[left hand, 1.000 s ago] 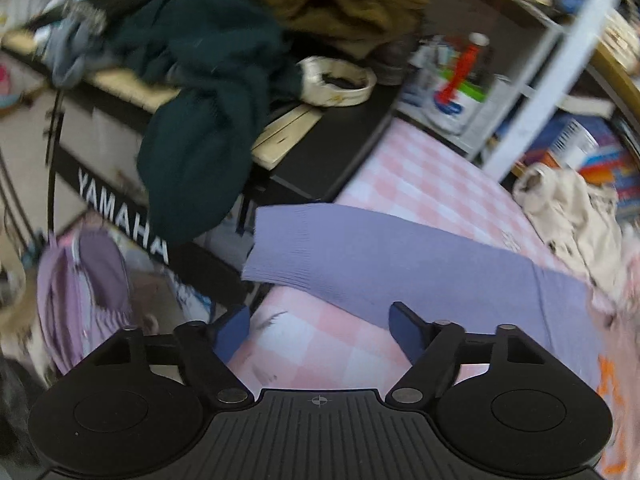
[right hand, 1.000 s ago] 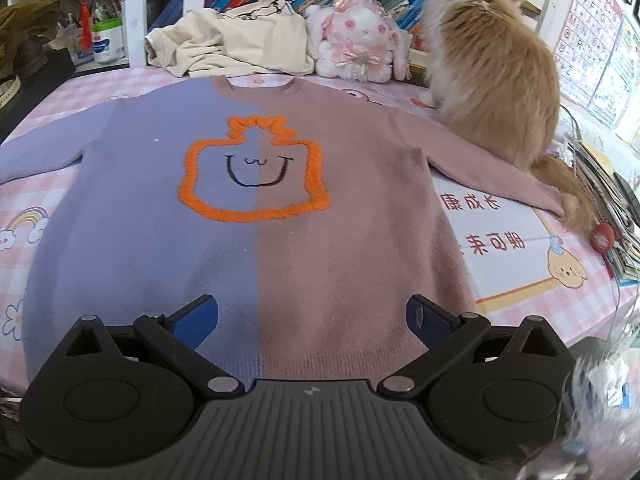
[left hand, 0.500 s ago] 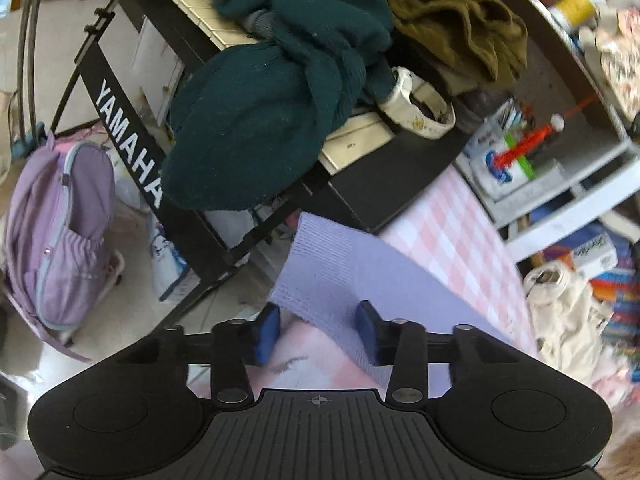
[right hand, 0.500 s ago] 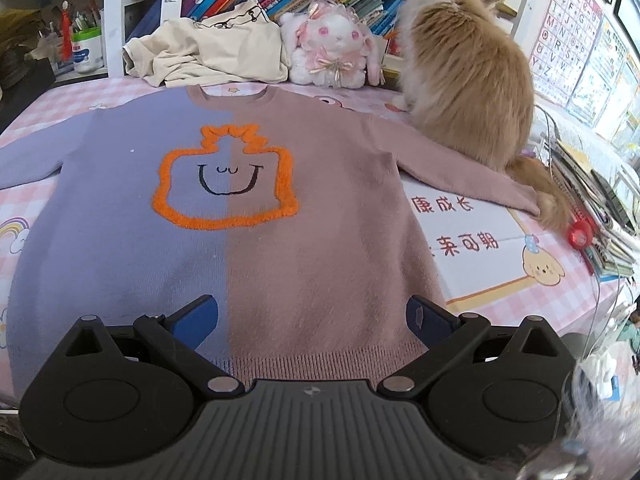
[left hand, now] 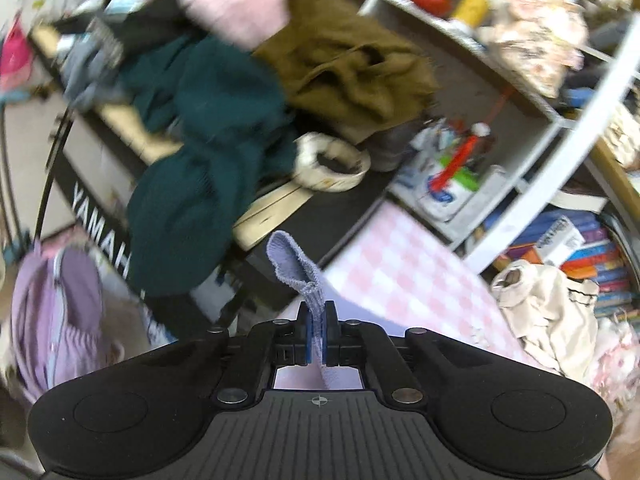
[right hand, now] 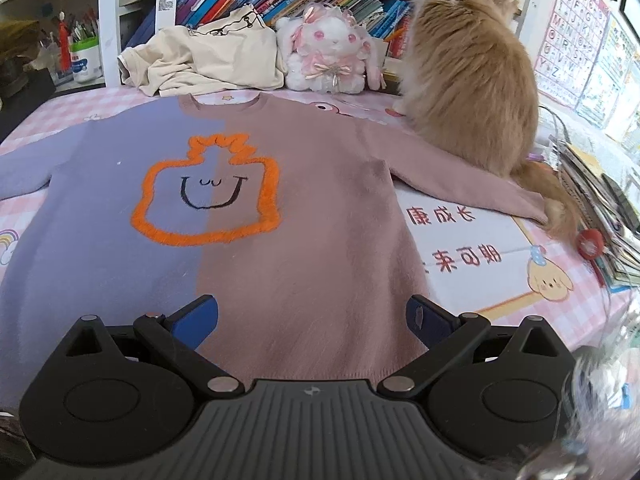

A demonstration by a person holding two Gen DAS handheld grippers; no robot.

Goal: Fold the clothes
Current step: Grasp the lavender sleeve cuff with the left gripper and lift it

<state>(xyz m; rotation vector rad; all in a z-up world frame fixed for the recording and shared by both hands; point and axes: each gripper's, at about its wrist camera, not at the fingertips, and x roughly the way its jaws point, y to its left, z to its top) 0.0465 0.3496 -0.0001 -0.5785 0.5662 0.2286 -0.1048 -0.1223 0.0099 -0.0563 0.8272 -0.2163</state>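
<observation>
- Left wrist view is showing the left gripper (left hand: 318,330) pinching the lilac sleeve cuff (left hand: 294,268) — its jaws have just been closing, and the cloth is standing up between the pads at 12 o'clock.
- The sweater (right hand: 224,216) is lying flat on the pink checked table (right hand: 500,264), its pink sleeve reaching to 3 o'clock, where the cat (right hand: 472,80) is sitting against it.
- The right gripper (right hand: 312,316) is hovering over the hem, fingers spread, gripping nothing.
- Step in hand is probably the first sleeve fold — next, carrying the cuff across the chest without dragging the body.

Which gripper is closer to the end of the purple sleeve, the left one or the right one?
Left. The left gripper is shut on the purple sleeve's cuff. The right gripper hangs open over the sweater's hem, away from that sleeve.
</observation>
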